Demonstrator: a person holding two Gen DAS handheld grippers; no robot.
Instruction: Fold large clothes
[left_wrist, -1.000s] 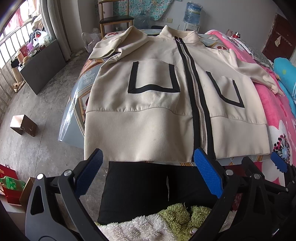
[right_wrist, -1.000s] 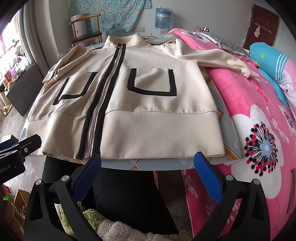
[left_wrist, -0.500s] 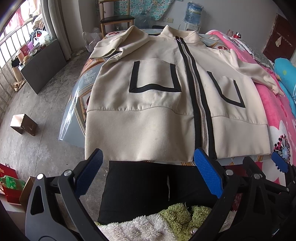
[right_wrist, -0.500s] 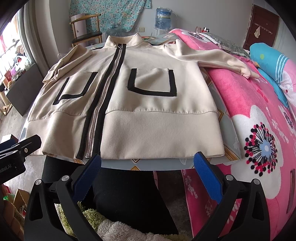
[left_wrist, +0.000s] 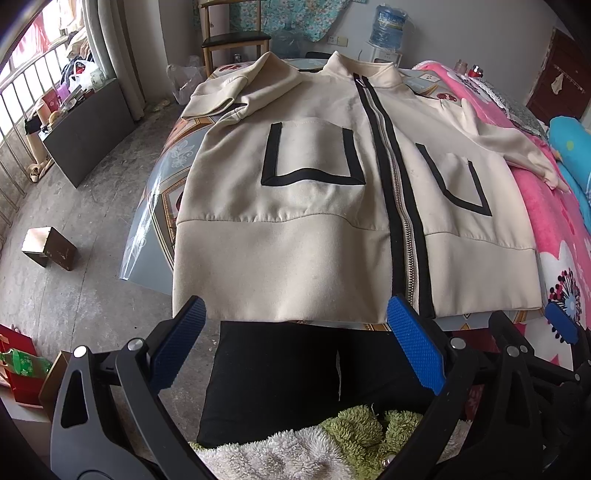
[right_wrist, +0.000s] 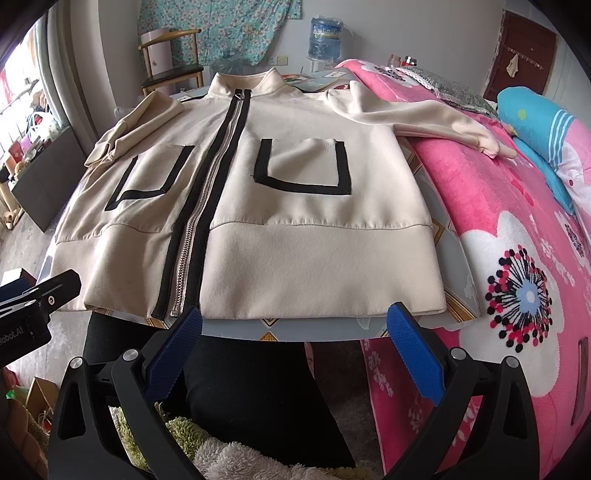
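A cream jacket (left_wrist: 295, 229) (right_wrist: 295, 206) with a black-edged zip and two black-outlined pockets lies flat, front up, on a patterned table (left_wrist: 155, 206), collar at the far end. Its left sleeve (left_wrist: 236, 92) is folded near the collar; its right sleeve (right_wrist: 436, 122) stretches out onto a pink blanket. My left gripper (left_wrist: 295, 332) hovers open just short of the hem, left of the zip. My right gripper (right_wrist: 295, 332) is open too, short of the hem to the right of the zip. Nothing sits between either pair of blue pads.
A bed with a pink flowered blanket (right_wrist: 517, 258) flanks the table on the right, with a blue pillow (right_wrist: 535, 110) on it. A person's black trousers (left_wrist: 295, 376) are below the table edge. A chair (left_wrist: 232, 40), a water bottle (right_wrist: 327, 37), a small box (left_wrist: 50, 247) and a dark cabinet (left_wrist: 88, 129) stand around.
The left wrist view has shifted very slightly, the jacket drifting a little to the right in frame. The right view is unchanged and both grippers remain open.
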